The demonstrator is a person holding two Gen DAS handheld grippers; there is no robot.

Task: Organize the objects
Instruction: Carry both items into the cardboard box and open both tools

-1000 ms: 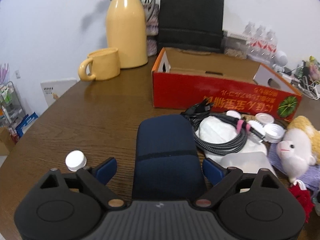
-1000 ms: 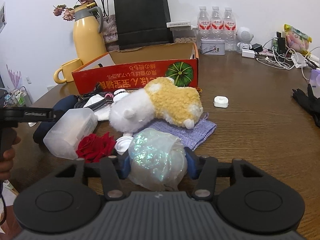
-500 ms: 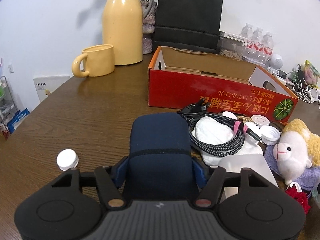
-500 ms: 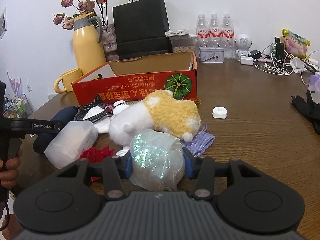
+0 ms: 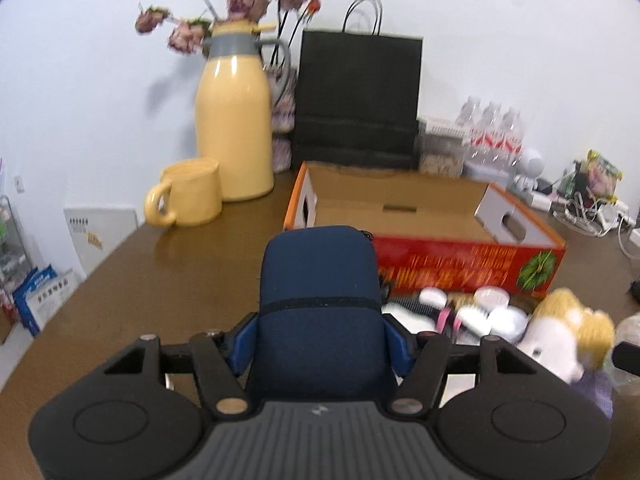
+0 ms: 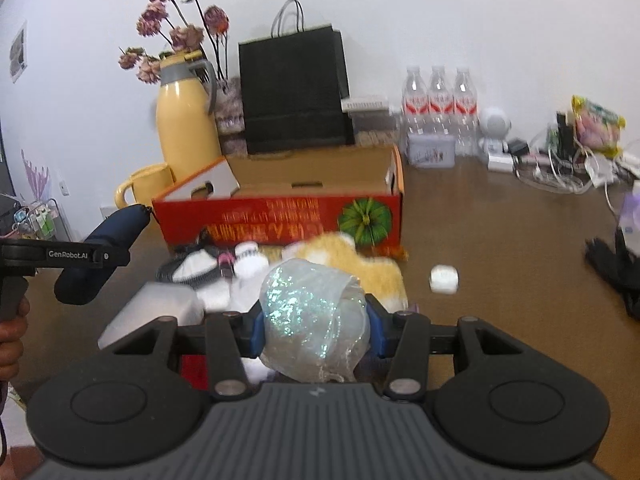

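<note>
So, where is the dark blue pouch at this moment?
The dark blue pouch is clamped in the left gripper, lifted off the table in front of the red cardboard box; the right wrist view shows it at far left.

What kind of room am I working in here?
Probably a home or small office: a cluttered wooden table against a white wall, with a yellow thermos jug and mug, bottled water, and tangled chargers and cables.
</note>
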